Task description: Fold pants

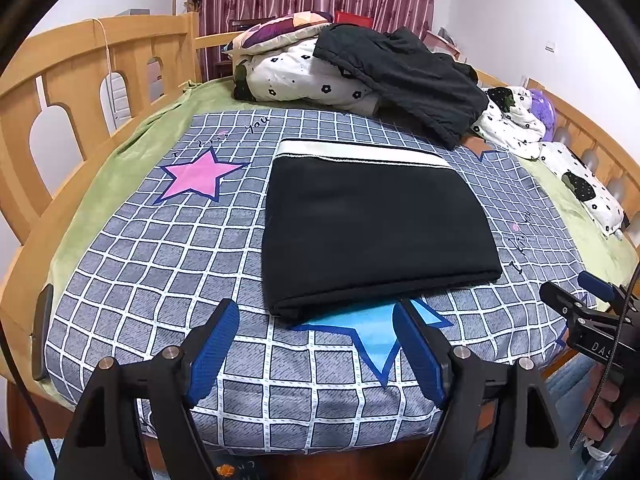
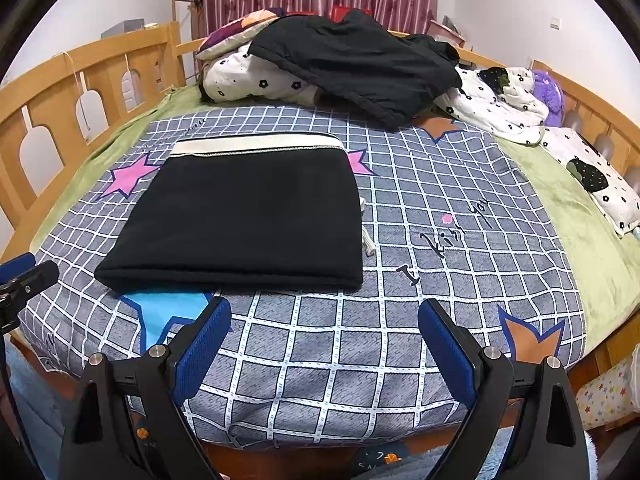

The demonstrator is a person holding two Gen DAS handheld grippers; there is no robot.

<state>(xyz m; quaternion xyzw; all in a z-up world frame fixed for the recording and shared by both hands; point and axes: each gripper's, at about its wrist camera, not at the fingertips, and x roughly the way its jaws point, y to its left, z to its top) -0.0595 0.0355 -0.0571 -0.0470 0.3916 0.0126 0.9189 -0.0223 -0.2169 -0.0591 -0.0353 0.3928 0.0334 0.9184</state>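
Note:
The black pants point(image 1: 372, 228) point(image 2: 244, 220) lie folded into a flat rectangle on the checked sheet, their pale waistband point(image 1: 360, 150) point(image 2: 256, 144) at the far edge. A white drawstring point(image 2: 366, 236) pokes out at their right side. My left gripper point(image 1: 316, 314) stands open just short of the near folded edge, nothing between its blue pads. My right gripper point(image 2: 324, 312) is also open and empty, near and right of the pants' near right corner. Each gripper shows at the edge of the other's view, the right gripper point(image 1: 576, 300) and the left gripper point(image 2: 24, 274).
A heap of flowered bedding point(image 1: 304, 76) with a black jacket point(image 1: 404, 76) point(image 2: 356, 64) on top fills the back of the bed. More bedding point(image 2: 500, 104) and a purple plush toy point(image 2: 550, 96) lie at the right. Wooden rails point(image 1: 80, 64) fence both sides.

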